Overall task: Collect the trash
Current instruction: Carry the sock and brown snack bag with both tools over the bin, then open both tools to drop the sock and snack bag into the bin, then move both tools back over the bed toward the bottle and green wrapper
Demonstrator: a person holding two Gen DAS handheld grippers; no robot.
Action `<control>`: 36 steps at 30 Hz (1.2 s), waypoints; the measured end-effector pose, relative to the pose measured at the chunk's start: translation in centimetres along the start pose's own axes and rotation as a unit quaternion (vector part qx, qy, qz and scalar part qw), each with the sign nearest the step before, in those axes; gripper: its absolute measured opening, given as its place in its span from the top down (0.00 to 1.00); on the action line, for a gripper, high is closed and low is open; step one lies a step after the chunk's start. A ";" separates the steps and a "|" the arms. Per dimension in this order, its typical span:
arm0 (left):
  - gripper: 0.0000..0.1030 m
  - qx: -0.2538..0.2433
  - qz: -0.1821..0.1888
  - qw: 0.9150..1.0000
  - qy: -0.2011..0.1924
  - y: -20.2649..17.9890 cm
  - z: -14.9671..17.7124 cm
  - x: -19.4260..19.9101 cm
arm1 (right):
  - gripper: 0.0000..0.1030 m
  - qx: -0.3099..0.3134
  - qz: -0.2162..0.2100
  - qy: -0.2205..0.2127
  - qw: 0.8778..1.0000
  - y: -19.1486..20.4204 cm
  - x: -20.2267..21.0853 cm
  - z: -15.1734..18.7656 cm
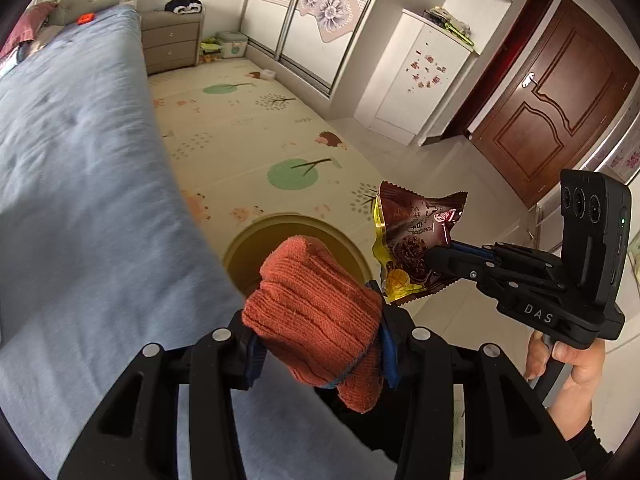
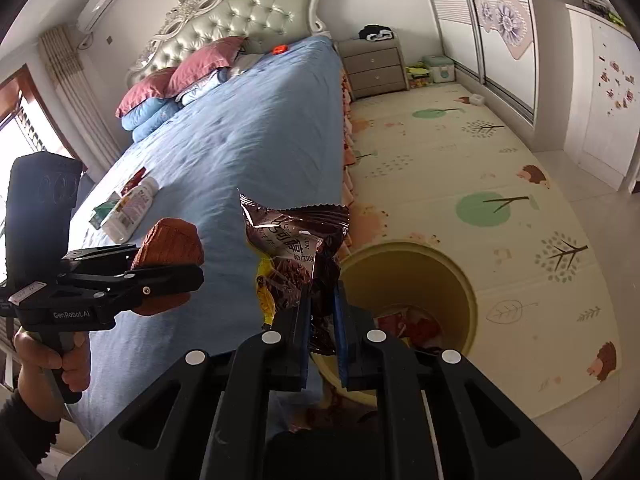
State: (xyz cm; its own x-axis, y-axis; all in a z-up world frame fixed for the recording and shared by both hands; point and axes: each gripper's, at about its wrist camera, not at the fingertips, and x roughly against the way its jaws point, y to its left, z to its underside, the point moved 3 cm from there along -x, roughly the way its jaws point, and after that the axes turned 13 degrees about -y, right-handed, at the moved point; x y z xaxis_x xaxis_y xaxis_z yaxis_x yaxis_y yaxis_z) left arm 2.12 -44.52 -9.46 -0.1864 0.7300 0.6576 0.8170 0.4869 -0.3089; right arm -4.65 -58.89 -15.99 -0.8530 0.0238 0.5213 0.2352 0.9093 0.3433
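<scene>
My left gripper [image 1: 316, 344] is shut on a rolled orange knitted cloth [image 1: 316, 312], which shows in the right wrist view as the same orange cloth [image 2: 168, 248] in the left gripper [image 2: 176, 276]. My right gripper [image 2: 320, 320] is shut on a brown and yellow snack wrapper [image 2: 292, 248]; the left wrist view shows that wrapper [image 1: 412, 240] pinched in the right gripper [image 1: 440, 256]. A round yellow bin [image 2: 464, 284] stands on the floor beside the bed, just beyond both grippers, with red scraps inside. In the left wrist view the bin [image 1: 248, 248] lies partly behind the cloth.
The blue bed [image 2: 248, 140] fills the left side, with a white bottle [image 2: 132, 208] and small packets lying on it. A patterned play mat [image 1: 248, 128] covers the floor. A nightstand [image 1: 172, 44], wardrobe [image 1: 320, 20] and brown door [image 1: 560, 96] stand farther off.
</scene>
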 end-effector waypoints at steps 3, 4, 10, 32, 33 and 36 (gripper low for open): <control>0.56 0.003 0.015 1.000 0.025 -1.4 -0.4 -3.3 | 0.89 -0.017 0.020 0.006 1.000 -3.0 0.2 0.7; 0.56 0.002 0.017 0.999 0.033 -1.7 -0.5 -4.4 | 0.89 -0.023 0.025 0.007 0.999 -3.9 0.1 1.0; 0.55 0.025 0.013 0.997 0.073 -1.7 -0.8 -9.2 | 0.89 -0.047 0.041 0.017 0.998 -8.0 -0.5 2.2; 0.16 0.043 -0.012 0.997 0.059 -0.2 -2.4 -11.5 | 0.64 -0.090 0.049 0.058 0.993 -10.9 -4.8 3.9; 0.16 0.038 -0.010 0.997 0.059 -0.3 -2.3 -11.3 | 0.64 -0.088 0.050 0.056 0.993 -10.8 -4.5 3.6; 0.16 0.032 -0.008 0.998 0.056 -0.5 -2.4 -10.7 | 0.64 -0.079 0.051 0.051 0.994 -10.1 -3.8 3.0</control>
State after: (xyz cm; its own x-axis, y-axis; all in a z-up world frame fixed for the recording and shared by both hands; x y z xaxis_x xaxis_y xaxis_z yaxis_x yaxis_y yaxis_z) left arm 5.00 -53.72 -14.69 -0.1338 0.6656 0.7343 0.7768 0.5305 -0.3393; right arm -5.19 -66.94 -23.80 -0.7706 0.0630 0.6342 0.3961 0.8269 0.3991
